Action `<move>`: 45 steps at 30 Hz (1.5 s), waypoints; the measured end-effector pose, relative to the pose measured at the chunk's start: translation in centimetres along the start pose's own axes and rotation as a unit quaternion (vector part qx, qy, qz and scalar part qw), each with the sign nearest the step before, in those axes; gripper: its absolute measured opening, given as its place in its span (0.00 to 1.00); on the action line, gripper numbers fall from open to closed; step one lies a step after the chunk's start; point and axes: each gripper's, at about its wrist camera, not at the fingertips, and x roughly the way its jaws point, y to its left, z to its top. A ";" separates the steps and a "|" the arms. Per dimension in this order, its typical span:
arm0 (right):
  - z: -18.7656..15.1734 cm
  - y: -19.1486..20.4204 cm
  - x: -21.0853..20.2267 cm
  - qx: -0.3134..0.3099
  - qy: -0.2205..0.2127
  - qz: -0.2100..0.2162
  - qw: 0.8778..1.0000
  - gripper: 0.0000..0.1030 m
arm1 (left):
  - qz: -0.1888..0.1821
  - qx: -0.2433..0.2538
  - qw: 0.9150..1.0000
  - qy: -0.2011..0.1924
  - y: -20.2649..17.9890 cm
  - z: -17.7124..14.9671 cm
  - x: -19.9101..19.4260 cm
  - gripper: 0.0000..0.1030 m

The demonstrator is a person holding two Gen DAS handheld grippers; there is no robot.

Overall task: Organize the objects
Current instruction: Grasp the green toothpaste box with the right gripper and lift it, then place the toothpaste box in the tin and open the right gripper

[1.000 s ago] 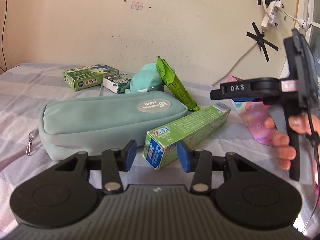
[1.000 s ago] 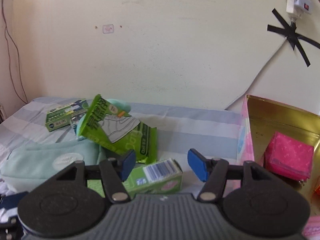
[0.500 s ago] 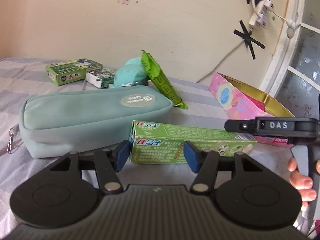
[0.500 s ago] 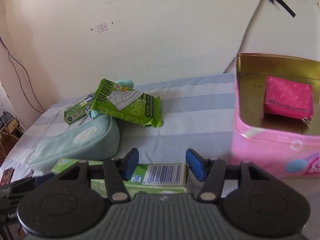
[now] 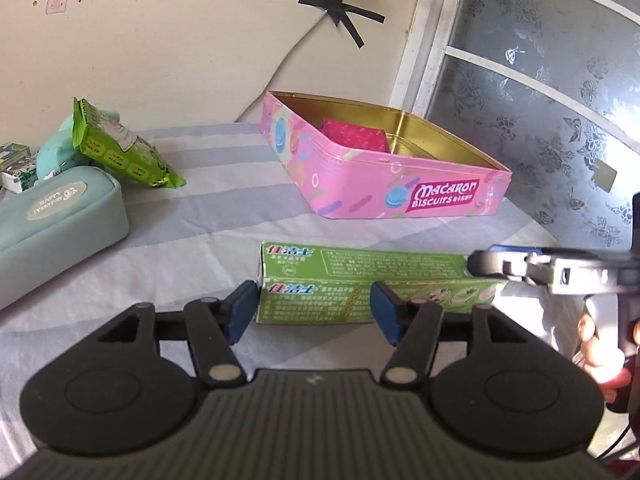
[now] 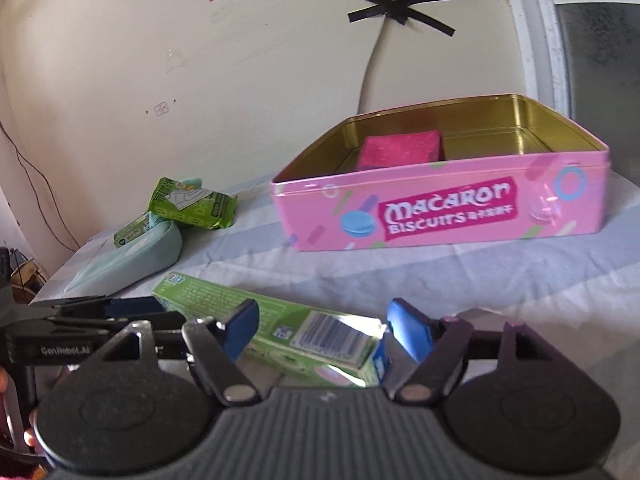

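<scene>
Left tongs (image 5: 312, 312) open, jaws just been widening; one end of the green toothpaste carton (image 5: 360, 284) between the blue pads, no pad pressing on it. Right tongs (image 6: 320, 330) likewise open, jaws just been widening, straddling the barcode end of the same carton (image 6: 280, 328), a gap visible on the right pad's side. Carton lying flat on the striped bedsheet (image 5: 208, 216), just in front of the pink biscuit tin (image 5: 400, 196), not touching it. Tin open, a pink pouch (image 5: 352, 136) already inside near the back.

Handling, as judged: thin card box, light, fairly stiff along its length but crushable across the wide faces; printed surface likely a little slick. Best hold across the narrow sides near one end, moderate squeeze only. Long shape likely needs aligning with the tin's longer wall to drop in.

Farther left: teal pencil case (image 5: 52, 220), green wipes pack (image 5: 116, 152) leaning on it, small boxes (image 5: 14, 160) behind.
</scene>
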 end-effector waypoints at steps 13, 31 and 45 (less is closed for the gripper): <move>-2.5 0.8 1.6 -0.121 0.016 0.000 0.993 0.64 | -0.017 0.003 0.999 0.029 -1.0 1.0 3.1 0.86; 17.8 -8.1 9.6 -0.182 0.026 -0.094 0.978 0.63 | 0.052 0.096 0.993 -0.051 -8.9 20.0 17.2 0.84; 20.8 -13.5 21.1 -0.150 0.116 -0.149 0.970 0.68 | 0.095 0.059 0.993 0.048 -7.1 21.1 26.9 0.83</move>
